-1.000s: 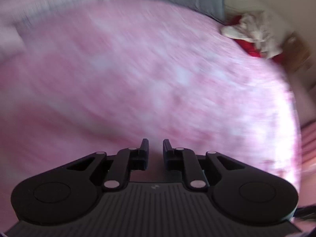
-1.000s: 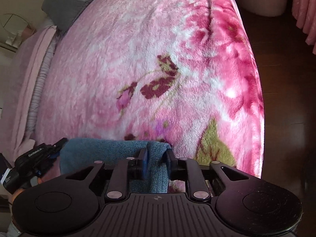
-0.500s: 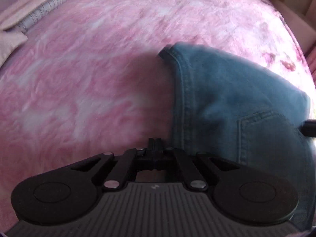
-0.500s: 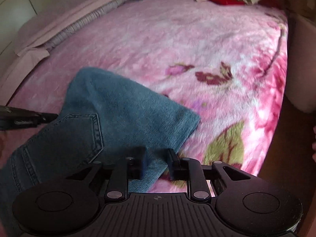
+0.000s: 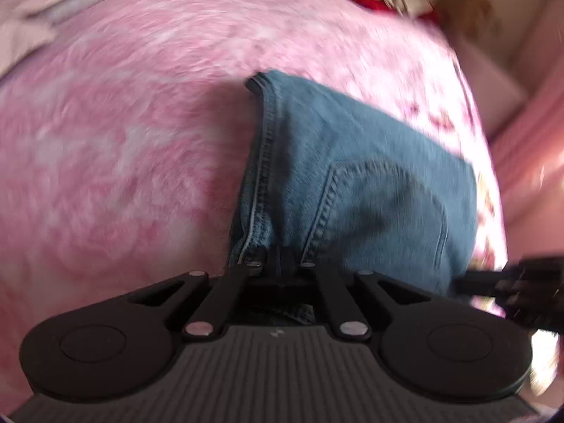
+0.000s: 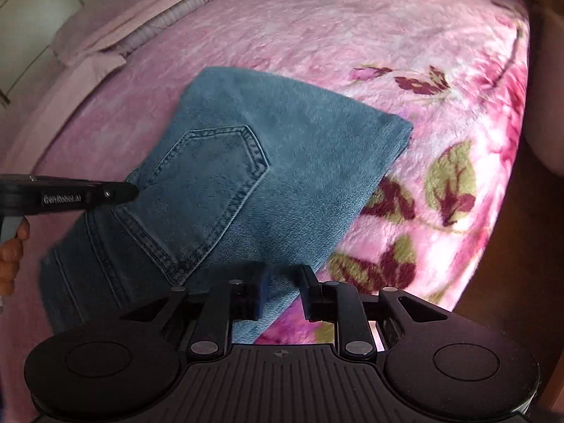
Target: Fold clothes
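Both grippers tilt steeply down over the pink floral blanket (image 6: 352,31), where the folded jeans (image 6: 282,148) lie. The left gripper (image 5: 282,259) is pinched tight on the seamed denim edge. The right gripper (image 6: 282,292), whose jaws have just been closing, clamps the jeans' near corner.

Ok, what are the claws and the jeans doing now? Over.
Left claw shut on jeans at the seam. Right claw grips the jeans' edge. Jeans folded on pink blanket. Nothing in the way.
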{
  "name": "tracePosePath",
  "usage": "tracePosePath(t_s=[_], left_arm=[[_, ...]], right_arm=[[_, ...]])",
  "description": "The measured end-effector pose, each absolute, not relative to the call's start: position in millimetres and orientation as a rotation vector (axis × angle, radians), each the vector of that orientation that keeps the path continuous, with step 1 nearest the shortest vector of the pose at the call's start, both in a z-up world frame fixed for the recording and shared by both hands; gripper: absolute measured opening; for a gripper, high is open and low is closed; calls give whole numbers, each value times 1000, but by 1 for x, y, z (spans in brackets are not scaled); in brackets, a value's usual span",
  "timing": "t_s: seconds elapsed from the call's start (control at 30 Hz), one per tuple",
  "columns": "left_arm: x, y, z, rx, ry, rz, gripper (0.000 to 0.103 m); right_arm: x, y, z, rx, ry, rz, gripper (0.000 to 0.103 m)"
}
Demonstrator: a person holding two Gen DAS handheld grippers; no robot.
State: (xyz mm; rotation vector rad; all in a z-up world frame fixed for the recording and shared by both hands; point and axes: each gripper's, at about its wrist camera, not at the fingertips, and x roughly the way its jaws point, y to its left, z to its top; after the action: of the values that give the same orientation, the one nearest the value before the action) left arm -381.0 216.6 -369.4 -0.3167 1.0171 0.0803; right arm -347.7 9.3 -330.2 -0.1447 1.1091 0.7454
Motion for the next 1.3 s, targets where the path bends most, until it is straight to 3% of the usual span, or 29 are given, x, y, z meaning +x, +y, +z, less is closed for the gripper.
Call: tracePosePath(t_s=[0.27, 0.37, 0.5, 0.77, 0.8, 0.83, 0.9, 1.0, 1.07, 1.3], left_arm=[[-443, 206, -310, -367, 973, 139, 0], [-468, 205, -323, -394, 1013, 183, 2], [-475, 195, -357, -387, 1030, 249, 3], [-486, 165, -323, -397, 1071, 434, 3], [-489, 159, -315, -393, 1095, 457, 3], [-494, 152, -308, -395, 1119, 478, 3], [-504, 132, -290, -401, 1163, 521, 4], [-522, 95, -257, -378, 1181, 560, 11], [-535, 71, -235, -361, 1171, 574, 26], [-557, 11, -156, -303, 1115, 557, 33]], right_arm=[[-363, -5, -281, -59, 1116, 768, 22], [-392, 2, -278, -63, 1134, 850, 22], [-417, 25, -314, -200, 1199, 890, 23], [-415, 6, -294, -155, 1231, 887, 24], [-419, -4, -289, -155, 1224, 887, 28], [-423, -12, -287, -171, 1230, 884, 48], [-431, -29, -286, -226, 1269, 875, 70], [-441, -57, -264, -206, 1283, 867, 70], [-446, -75, -241, -166, 1270, 867, 70], [-449, -127, -148, -117, 1147, 838, 70]])
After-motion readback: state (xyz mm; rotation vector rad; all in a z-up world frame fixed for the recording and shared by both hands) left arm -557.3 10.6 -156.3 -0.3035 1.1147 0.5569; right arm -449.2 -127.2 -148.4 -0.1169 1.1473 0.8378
